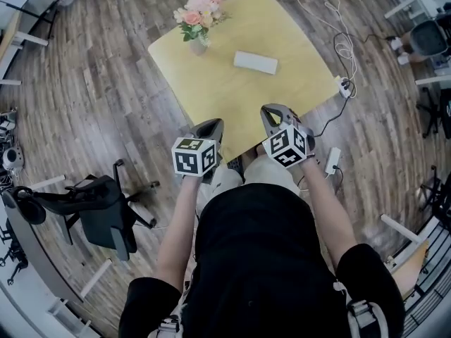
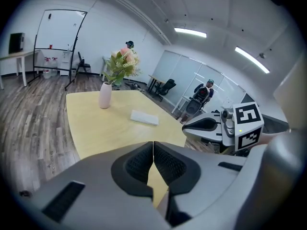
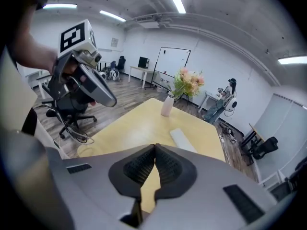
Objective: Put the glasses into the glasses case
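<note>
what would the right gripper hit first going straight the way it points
Probably the bare yellow table top; the white case lies just off the line of the right gripper, though depth is unclear.

White case (image 1: 256, 63) at middle of table (image 1: 211, 83): too small to tell open or closed, contents unreadable | table's near corner: edges partly hidden behind left gripper (image 1: 211, 127) and right gripper (image 1: 273, 113) | person (image 3: 225, 99) beyond table's far side, right gripper view: too small to detail.
</note>
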The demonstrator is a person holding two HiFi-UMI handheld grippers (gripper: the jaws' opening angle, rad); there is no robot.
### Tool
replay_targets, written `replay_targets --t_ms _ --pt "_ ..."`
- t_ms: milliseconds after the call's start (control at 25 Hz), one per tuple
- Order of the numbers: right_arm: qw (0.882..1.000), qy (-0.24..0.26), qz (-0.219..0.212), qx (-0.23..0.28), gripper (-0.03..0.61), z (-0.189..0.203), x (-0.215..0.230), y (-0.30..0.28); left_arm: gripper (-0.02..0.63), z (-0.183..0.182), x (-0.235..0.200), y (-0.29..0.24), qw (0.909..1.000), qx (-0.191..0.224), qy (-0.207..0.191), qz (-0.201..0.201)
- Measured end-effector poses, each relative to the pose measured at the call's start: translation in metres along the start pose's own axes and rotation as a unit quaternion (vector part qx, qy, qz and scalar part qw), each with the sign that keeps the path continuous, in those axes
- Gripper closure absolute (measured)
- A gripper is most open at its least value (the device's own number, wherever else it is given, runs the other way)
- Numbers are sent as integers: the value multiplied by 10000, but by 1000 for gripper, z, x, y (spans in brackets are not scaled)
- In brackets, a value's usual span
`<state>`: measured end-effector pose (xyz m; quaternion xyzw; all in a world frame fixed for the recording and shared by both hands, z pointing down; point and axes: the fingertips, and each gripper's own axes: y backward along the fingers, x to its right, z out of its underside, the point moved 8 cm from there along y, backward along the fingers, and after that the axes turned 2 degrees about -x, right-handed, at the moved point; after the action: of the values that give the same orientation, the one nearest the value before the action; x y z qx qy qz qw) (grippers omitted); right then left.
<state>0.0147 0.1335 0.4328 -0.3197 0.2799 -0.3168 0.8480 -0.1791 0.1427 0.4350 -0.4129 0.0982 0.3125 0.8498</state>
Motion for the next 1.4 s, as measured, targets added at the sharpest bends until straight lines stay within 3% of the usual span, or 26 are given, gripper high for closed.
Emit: replay_targets --t_ms 200,400,560,840,1400 --pt "9986 -342 184 361 561 -16 -18 32 589 -4 8 18 9994 265 -164 158" --pt "9896 -1058 258 937 561 -31 -22 63 589 -8 11 36 9984 463 -252 206" --pt "9721 -1756 328 1519 561 -36 -14 86 589 -13 13 45 9965 706 -355 265" --pt "9306 -2826 173 2321 563 -28 2 120 589 -27 32 61 9905 1211 -537 369" --pt "9348 -2626 156 2388 565 -29 14 132 589 -35 37 59 9880 1380 -575 379"
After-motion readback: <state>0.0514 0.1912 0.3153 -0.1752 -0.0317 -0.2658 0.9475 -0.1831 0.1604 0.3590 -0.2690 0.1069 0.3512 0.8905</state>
